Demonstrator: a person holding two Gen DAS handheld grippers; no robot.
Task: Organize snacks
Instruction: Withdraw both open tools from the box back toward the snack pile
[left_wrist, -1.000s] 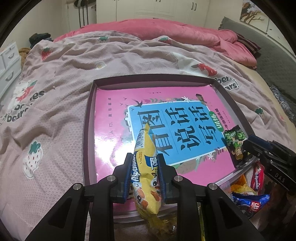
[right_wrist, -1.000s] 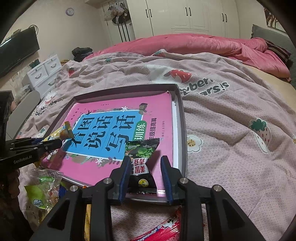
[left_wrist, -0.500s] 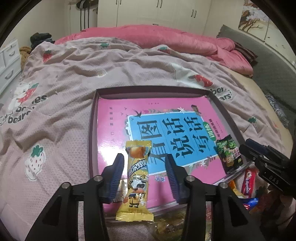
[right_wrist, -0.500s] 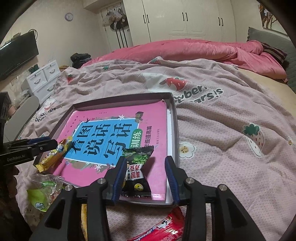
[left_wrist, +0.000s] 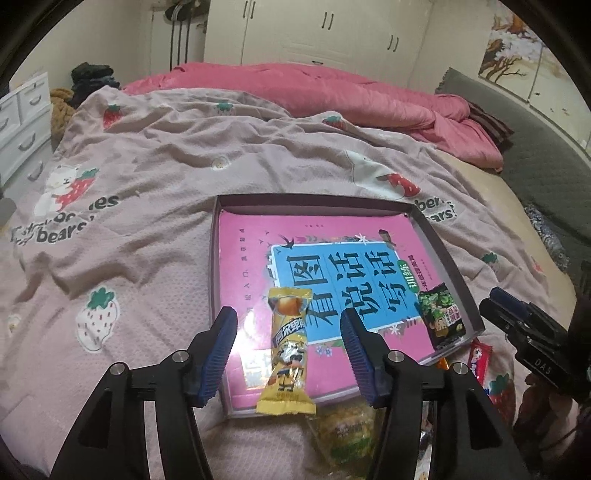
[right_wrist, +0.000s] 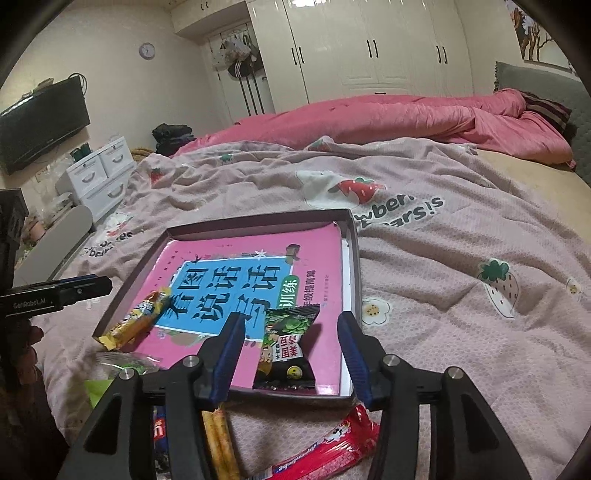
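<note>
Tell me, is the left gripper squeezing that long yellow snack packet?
No, the left gripper is open, its blue pads apart from the long yellow snack packet lying between them.

Warm indoor light fills the room, fairly dim and yellowish, and it seems to fall from overhead. The glossy pink book (left_wrist: 321, 280) throws back a pale glare near its front edge. Both views bulge hard, bending the wardrobe doors (right_wrist: 373, 48), with black corners all round. Nearest snacks look soft and smeared; grain shows in the bedspread (right_wrist: 461, 295)
</note>
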